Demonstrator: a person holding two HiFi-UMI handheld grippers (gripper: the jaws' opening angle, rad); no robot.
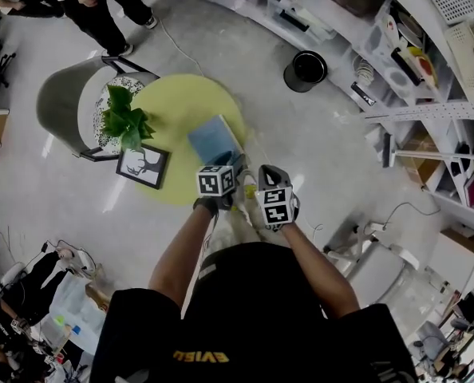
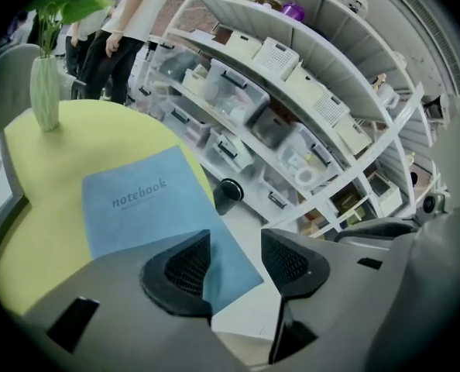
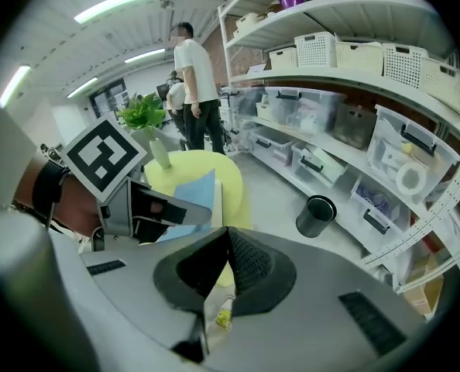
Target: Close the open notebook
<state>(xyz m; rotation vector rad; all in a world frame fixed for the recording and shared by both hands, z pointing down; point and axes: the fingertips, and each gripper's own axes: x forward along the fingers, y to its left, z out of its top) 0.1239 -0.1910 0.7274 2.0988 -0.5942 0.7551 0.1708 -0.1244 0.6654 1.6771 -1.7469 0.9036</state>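
Blue notebook [image 2: 149, 200], closed, on yellow-green desk [image 2: 52, 223]; left gripper [image 2: 235, 242] fingers spread, right gripper [image 3: 227, 242] fingers pressed together.

A round yellow-green tabletop [image 1: 181, 102] stands on the pale floor [image 1: 301, 150]. A closed blue notebook [image 1: 215, 138] lies flat near one edge, a corner jutting past the rim. Across from it stands a ribbed vase [image 2: 46, 91] of green leaves, with a black framed picture [image 1: 144, 166] at the rim nearby.

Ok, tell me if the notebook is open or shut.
Shut: the notebook lies flat on the table, its blue title cover facing up.
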